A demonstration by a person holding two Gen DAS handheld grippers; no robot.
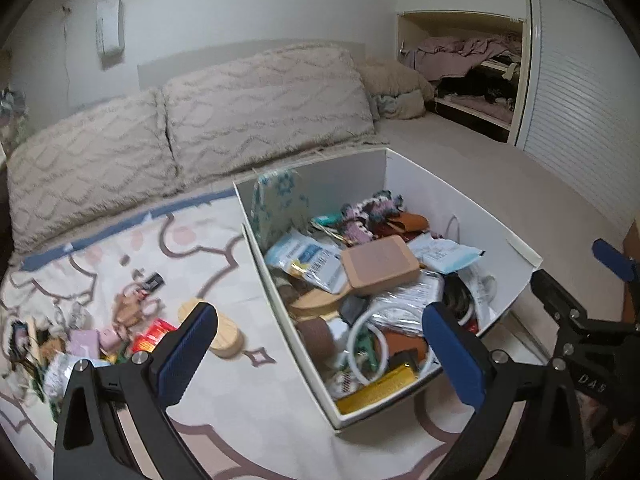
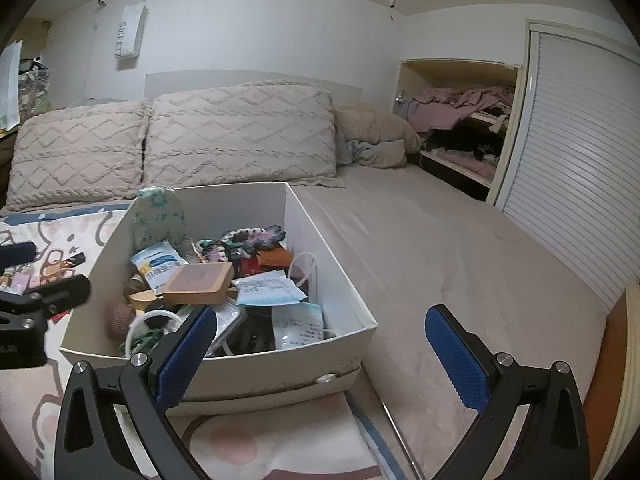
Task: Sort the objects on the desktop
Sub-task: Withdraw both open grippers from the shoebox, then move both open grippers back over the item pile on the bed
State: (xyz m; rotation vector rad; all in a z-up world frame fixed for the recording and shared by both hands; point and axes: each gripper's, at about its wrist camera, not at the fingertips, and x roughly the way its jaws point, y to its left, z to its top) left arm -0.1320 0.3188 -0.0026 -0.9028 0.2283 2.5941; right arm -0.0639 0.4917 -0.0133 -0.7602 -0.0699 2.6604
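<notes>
Box (image 1: 404,172), white, centre frame on the bed (image 2: 440,240), packed with clutter. Loose items (image 1: 120,320) lower left. Left hand-held gripper (image 1: 320,348) and right hand-held gripper (image 2: 320,348) both spread wide, holding nothing.

Box (image 1: 408,184) on bed, loose items (image 1: 100,332) left, pillows (image 1: 256,108) behind.

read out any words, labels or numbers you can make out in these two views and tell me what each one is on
"SWEET", running vertically: white paper bag hanging on the wall.
"DAS": black body of the right gripper, partly blurred, so uncertain.
Blue-and-white packets in the white box: printed, too blurred to read.
Slips: too small.
</notes>
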